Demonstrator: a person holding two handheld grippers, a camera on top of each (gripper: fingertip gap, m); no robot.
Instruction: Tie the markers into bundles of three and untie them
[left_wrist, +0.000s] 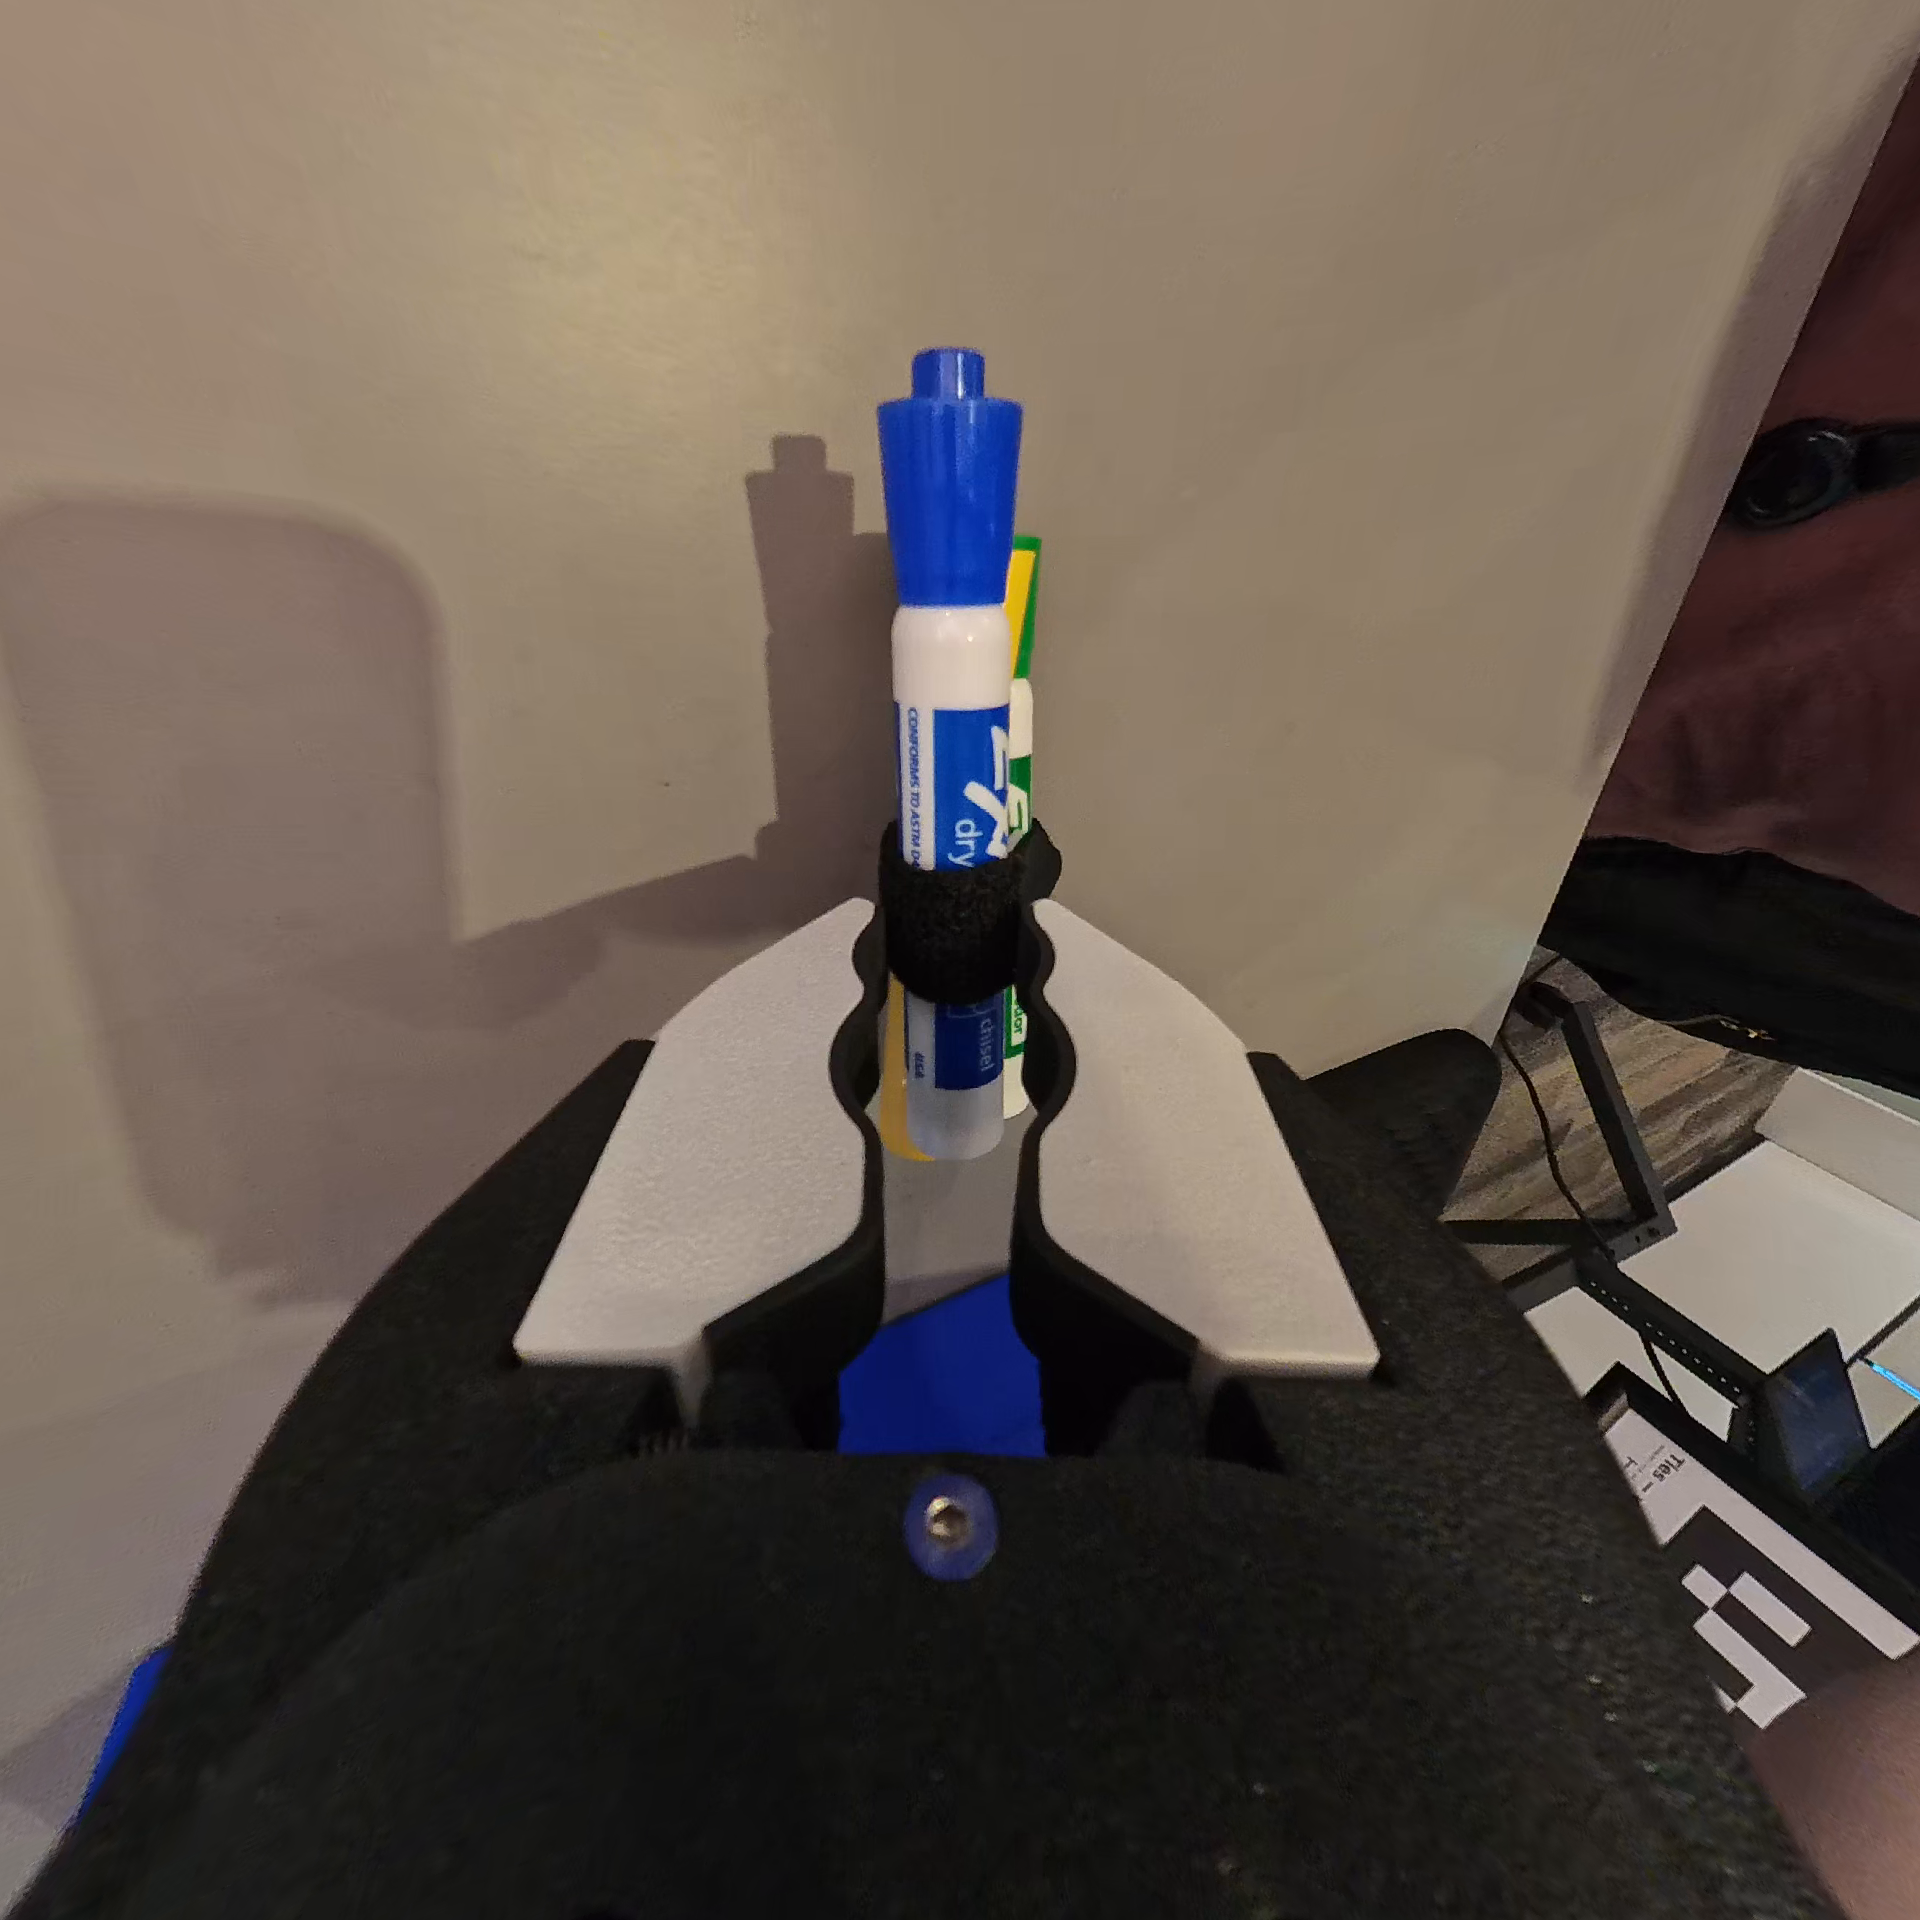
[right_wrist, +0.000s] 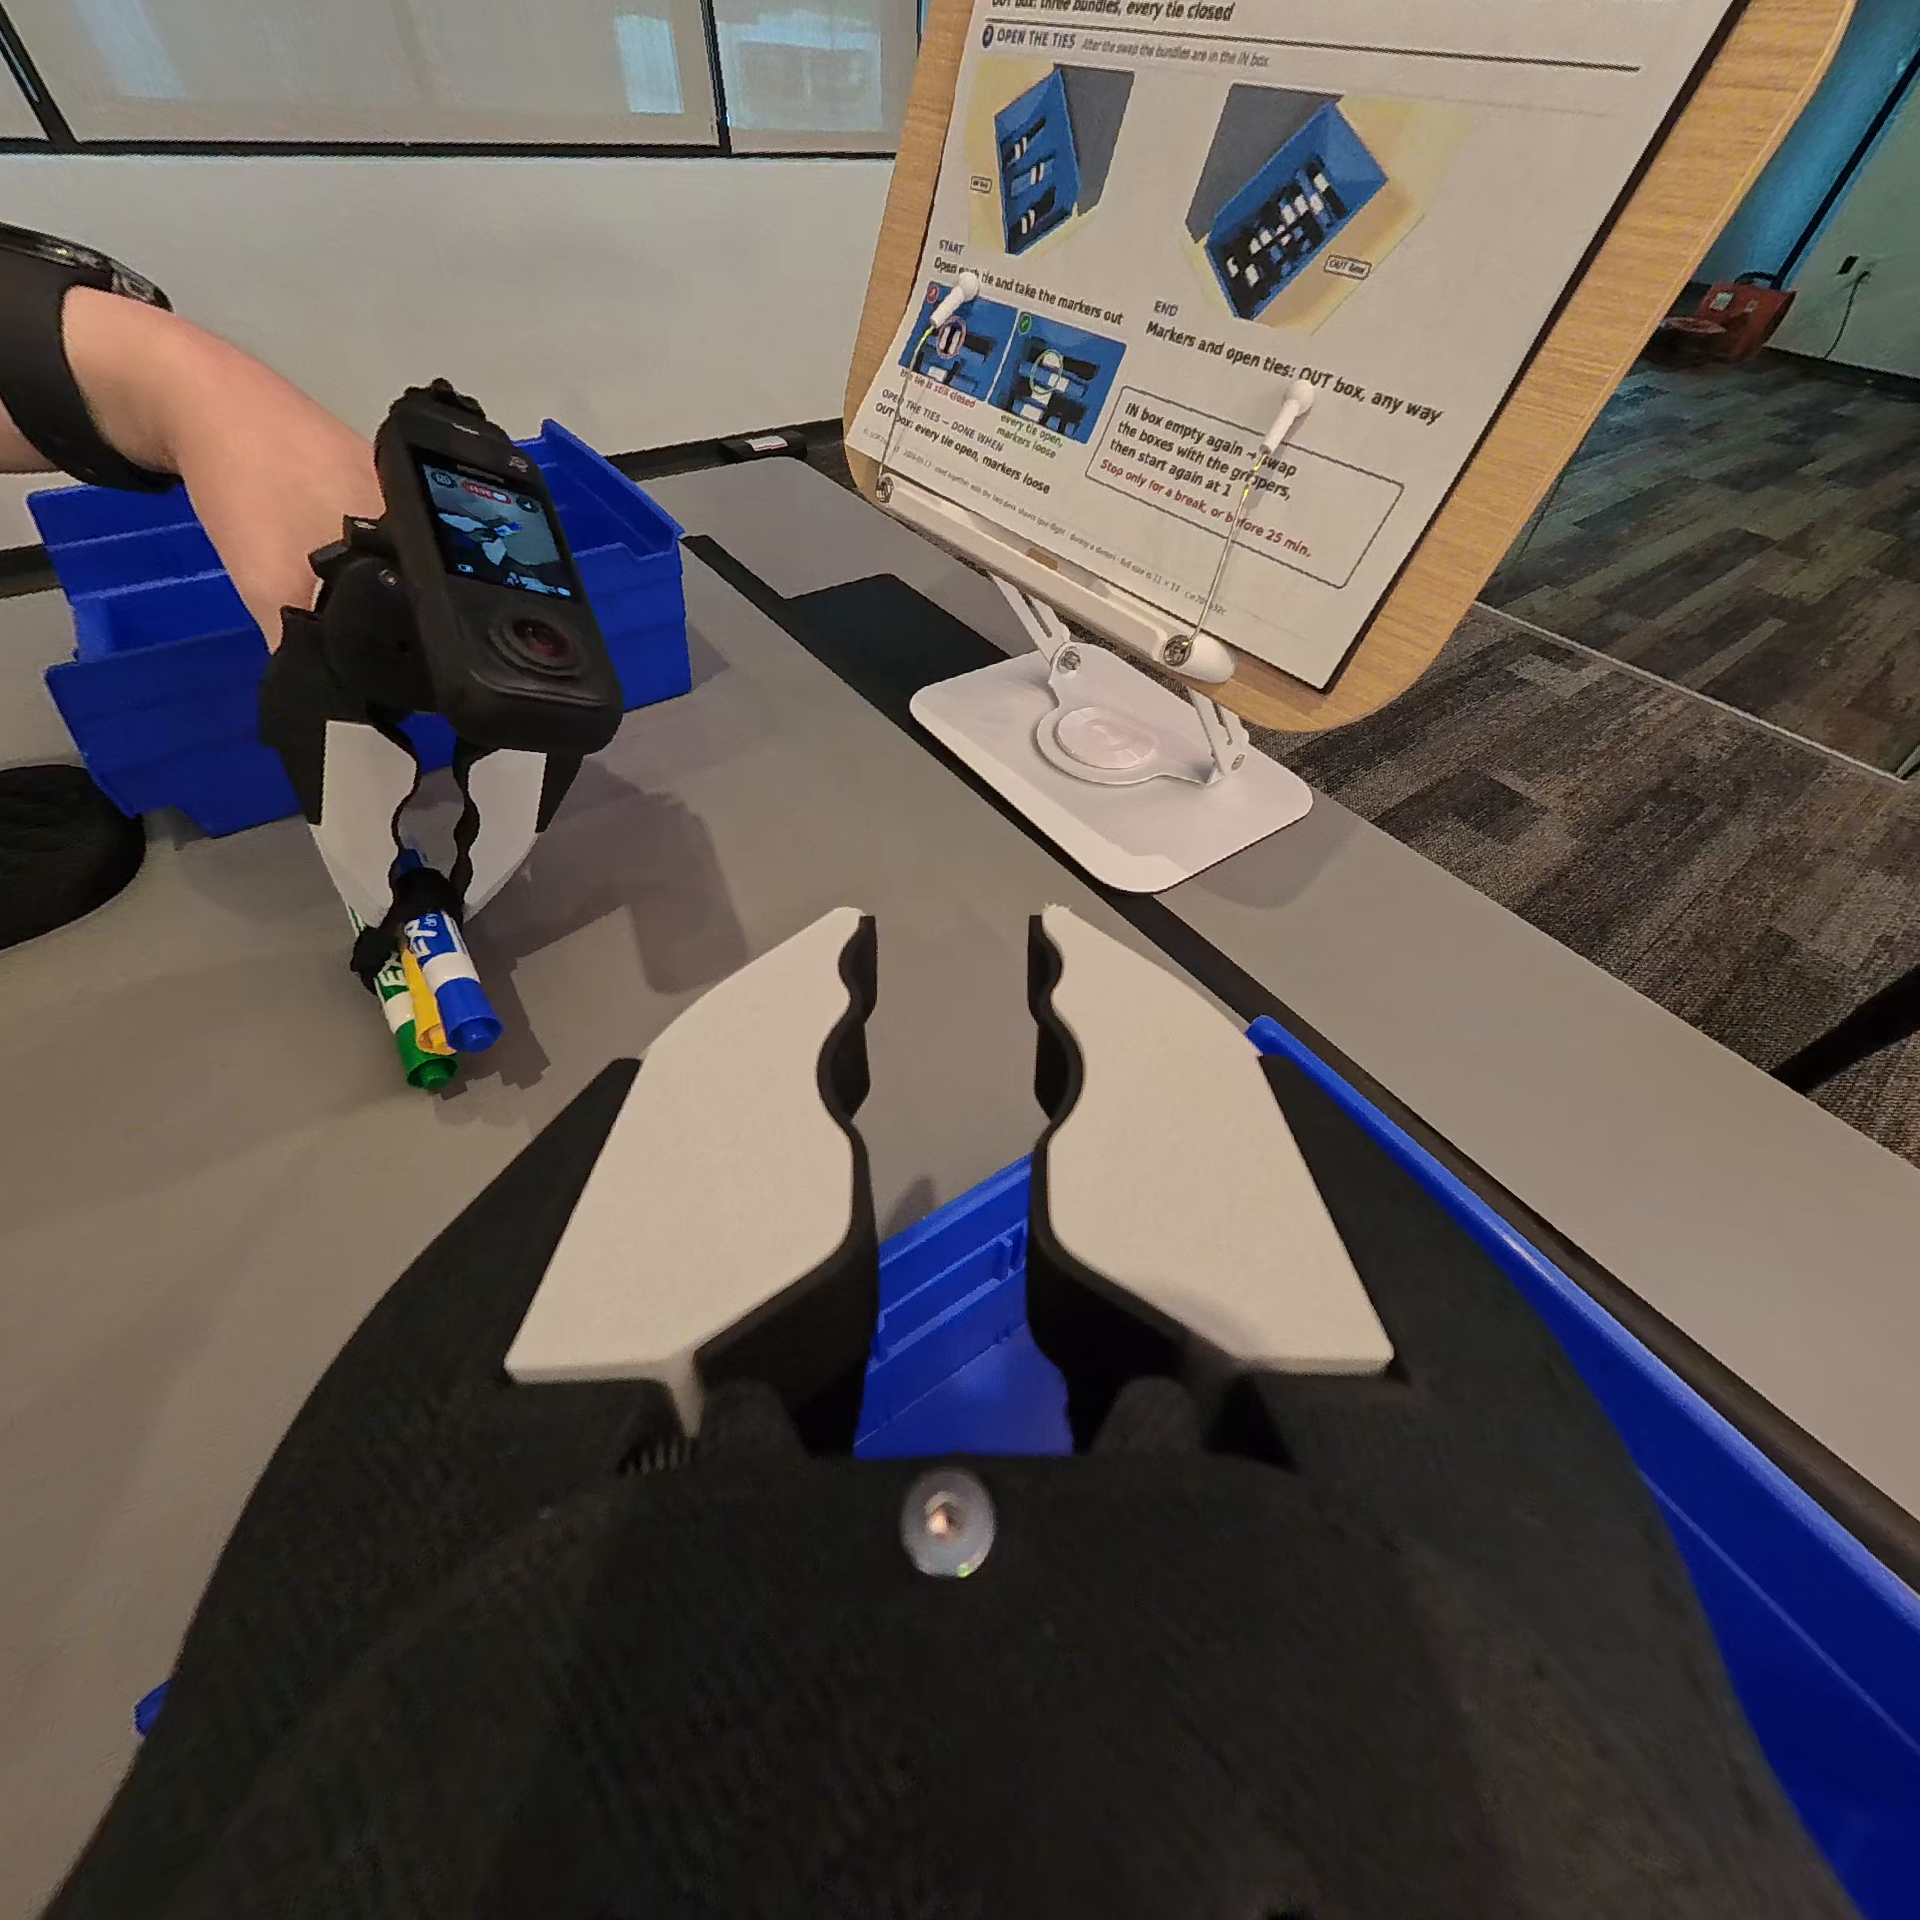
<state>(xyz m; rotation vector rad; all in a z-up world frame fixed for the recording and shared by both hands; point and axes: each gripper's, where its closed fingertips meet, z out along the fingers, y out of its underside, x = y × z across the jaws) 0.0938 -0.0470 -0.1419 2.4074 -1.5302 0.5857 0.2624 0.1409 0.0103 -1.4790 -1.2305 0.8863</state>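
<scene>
My left gripper (left_wrist: 951, 935) is shut on a bundle of three markers (left_wrist: 951, 727): blue in front, yellow and green behind. A black hook-and-loop tie (left_wrist: 951, 920) wraps the bundle right at my fingertips. In the right wrist view the left gripper (right_wrist: 431, 883) points down at the grey table (right_wrist: 779, 790), and the bundle (right_wrist: 436, 997) has its caps at or just above the tabletop. My right gripper (right_wrist: 951, 935) is open and empty, apart from the bundle, to its right and nearer.
A blue bin (right_wrist: 623, 551) stands behind the left gripper. Another blue bin (right_wrist: 1558, 1351) lies under my right gripper at the table's right edge. A white stand with an instruction board (right_wrist: 1122, 769) is at the back right. A person's forearm (right_wrist: 177, 405) holds the left gripper. My hands' fingertips stand some 30 centimeters from each other.
</scene>
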